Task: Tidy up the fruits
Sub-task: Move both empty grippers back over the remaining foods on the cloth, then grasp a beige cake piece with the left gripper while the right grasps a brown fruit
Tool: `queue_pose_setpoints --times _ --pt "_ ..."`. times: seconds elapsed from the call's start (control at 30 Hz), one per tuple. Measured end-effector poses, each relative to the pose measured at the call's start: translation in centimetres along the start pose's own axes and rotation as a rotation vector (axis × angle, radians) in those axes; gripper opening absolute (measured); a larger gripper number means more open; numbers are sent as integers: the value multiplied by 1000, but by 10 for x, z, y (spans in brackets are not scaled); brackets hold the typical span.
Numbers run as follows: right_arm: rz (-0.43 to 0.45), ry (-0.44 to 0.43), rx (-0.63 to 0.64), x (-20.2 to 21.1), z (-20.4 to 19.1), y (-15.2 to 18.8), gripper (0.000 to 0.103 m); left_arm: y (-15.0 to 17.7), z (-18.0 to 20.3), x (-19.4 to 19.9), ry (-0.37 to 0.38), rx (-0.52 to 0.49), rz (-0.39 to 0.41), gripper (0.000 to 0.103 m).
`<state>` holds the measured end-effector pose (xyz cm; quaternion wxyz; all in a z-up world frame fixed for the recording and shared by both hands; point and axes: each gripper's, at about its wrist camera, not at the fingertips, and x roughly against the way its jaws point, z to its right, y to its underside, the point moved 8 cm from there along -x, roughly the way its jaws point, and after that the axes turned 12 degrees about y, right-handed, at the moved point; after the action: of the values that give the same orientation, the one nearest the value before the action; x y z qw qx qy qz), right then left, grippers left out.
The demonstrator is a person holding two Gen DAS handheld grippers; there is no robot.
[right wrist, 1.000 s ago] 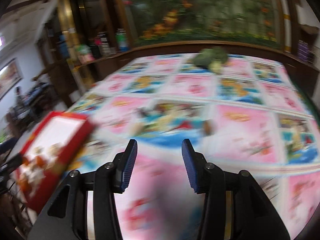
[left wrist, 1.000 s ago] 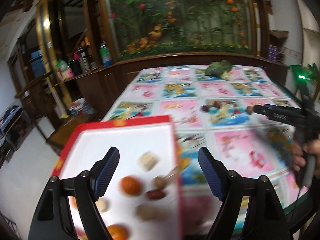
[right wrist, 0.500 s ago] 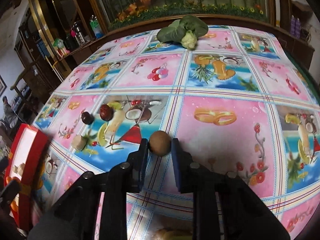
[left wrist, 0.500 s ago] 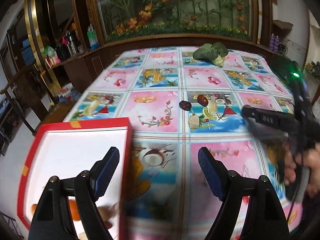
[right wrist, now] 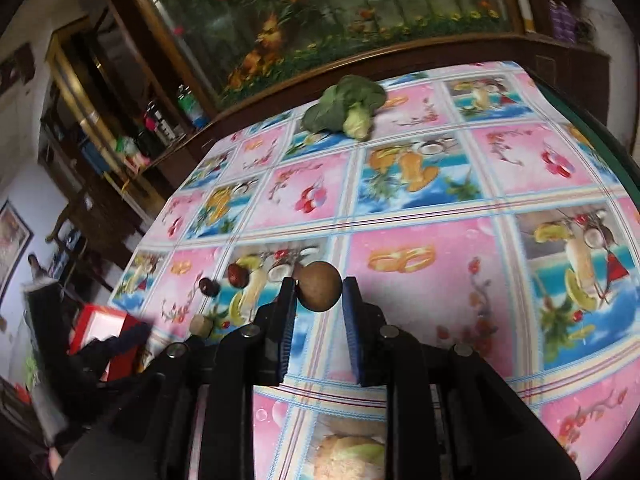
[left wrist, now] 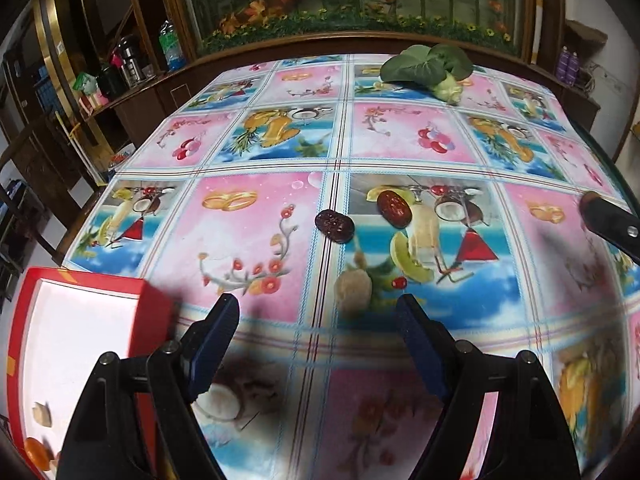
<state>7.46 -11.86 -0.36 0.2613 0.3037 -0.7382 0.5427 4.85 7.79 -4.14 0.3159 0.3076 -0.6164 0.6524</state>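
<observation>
Now the right tongs (right wrist: pixel 319 293) are closed on a round brown fruit (right wrist: pixel 320 286), both pads pressing its sides, and the fruit is held clear above the tabletop (right wrist: pixel 420 280). The left tongs (left wrist: pixel 318 324) stand wide with nothing between them, pointing down at a pale chunk (left wrist: pixel 354 290) lying toward the near edge. Two dates (left wrist: pixel 334 226) lie just beyond it, apart from each other. A red box (left wrist: pixel 84 312) with a white inside sits at the near left corner, a few pieces in it. Half a second ago the right tongs gripped the fruit low on the cloth; a second ago they were open and empty. The left tongs have left the box and come over the cloth.
</observation>
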Motion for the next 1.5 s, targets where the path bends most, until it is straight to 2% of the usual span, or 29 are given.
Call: queue_pose_setpoints --times 0.07,0.2,0.27,0.33,0.4,0.43,0.57,0.6,0.73,0.9,1.1,1.23,1.33,1.5 --pt "-4 -4 -16 1 1 -1 25 -1 0 -4 1 -1 3 71" --pt "-1 -23 -20 4 -2 -1 25 -2 1 -10 14 19 4 67" --pt "3 -26 -17 6 -1 -1 25 -2 1 -10 34 31 7 61" --pt "2 -26 -13 6 -2 -1 25 -3 4 -12 56 34 11 51" --pt "4 -24 -11 6 -2 -1 25 -4 7 -12 66 28 14 45" --pt "4 -23 -14 6 -3 -2 25 -4 8 -12 80 31 15 38" --pt "8 -17 -14 6 -1 -2 25 -4 14 -12 117 27 21 27" --pt "8 -17 -14 6 -1 -2 25 -4 16 -12 123 24 21 20" --pt "11 -14 -10 6 -1 -2 25 -1 21 -8 128 18 21 20" --pt "19 -15 -7 6 0 -2 25 -1 33 20 126 -21 75 20" --pt "43 -18 -9 10 1 -5 25 0 57 81 168 -88 189 20" --pt "66 -20 -15 15 2 -6 25 1 62 122 207 -87 264 20" --pt "93 -19 -12 18 3 -9 25 5 51 159 202 -83 345 20" --pt "144 0 -12 22 8 -11 25 16 9 215 143 -49 455 20"
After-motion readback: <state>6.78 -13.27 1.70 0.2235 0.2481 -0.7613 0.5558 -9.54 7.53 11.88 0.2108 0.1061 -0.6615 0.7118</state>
